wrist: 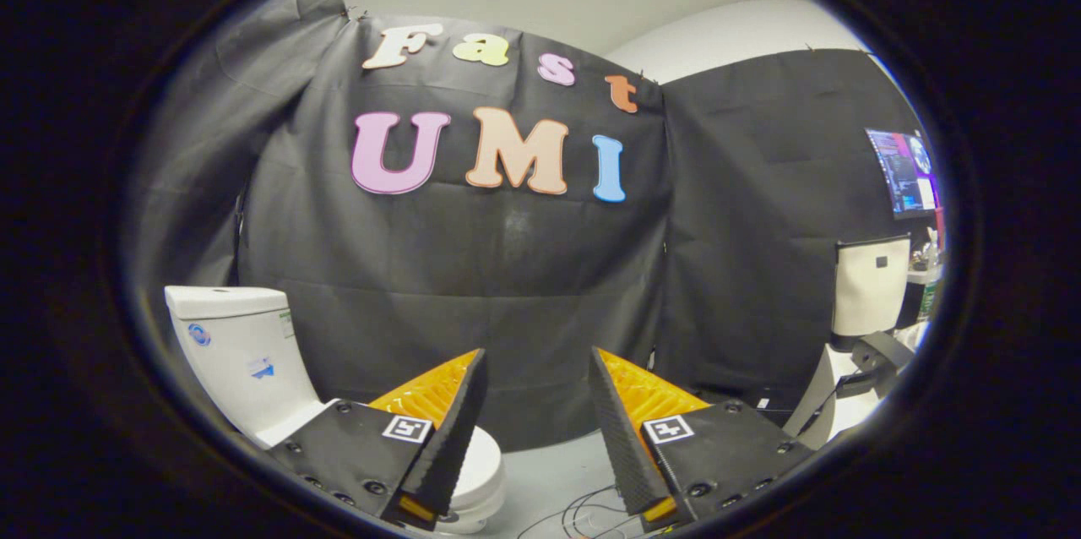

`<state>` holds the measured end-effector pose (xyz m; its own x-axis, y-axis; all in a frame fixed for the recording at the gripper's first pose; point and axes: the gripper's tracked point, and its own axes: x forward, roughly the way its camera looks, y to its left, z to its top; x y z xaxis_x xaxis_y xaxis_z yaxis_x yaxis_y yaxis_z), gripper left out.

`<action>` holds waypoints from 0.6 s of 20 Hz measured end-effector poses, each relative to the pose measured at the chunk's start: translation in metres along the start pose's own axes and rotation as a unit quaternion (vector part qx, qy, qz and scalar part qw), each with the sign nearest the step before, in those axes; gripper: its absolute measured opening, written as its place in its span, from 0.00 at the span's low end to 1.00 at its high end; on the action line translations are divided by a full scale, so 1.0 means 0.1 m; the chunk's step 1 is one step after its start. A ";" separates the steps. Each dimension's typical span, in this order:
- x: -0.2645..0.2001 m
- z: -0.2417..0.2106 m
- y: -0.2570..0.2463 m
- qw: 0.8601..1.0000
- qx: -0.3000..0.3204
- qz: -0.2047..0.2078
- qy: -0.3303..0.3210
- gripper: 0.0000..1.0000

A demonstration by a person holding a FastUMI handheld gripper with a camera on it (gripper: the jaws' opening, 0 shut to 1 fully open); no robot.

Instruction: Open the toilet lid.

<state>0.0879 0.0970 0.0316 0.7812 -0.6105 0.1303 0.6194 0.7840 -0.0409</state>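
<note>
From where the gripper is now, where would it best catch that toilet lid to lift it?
Probably at the lid's rounded front edge, coming from the front and hooking under it. The tank stands behind, so the hinge is likely on that side and the front end swings up. The gripper is open, holding nothing, with the lid partly behind its left finger.

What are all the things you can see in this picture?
Toilet: one, white, low down beside and partly behind one finger; its tank stands upright against the black cloth, and its lid looks shut.
Black cloth wall: dark, hanging behind the toilet, beyond the fingers.
Screen: one, lit, off to the side past the cloth.
Chair: one, pale back, below the screen.
Cables: a few, dark, on the pale floor between and below the fingers.
Floor: pale grey, ahead of the fingers.
Gripper: one, jaws open with nothing between them, above the toilet's front, not touching it.
</note>
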 end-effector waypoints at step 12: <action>0.05 -0.11 0.00 1.000 0.013 0.001 0.017 0.76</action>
<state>0.0930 0.0924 0.0213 0.7852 -0.6116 0.0972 0.6156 0.7880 -0.0149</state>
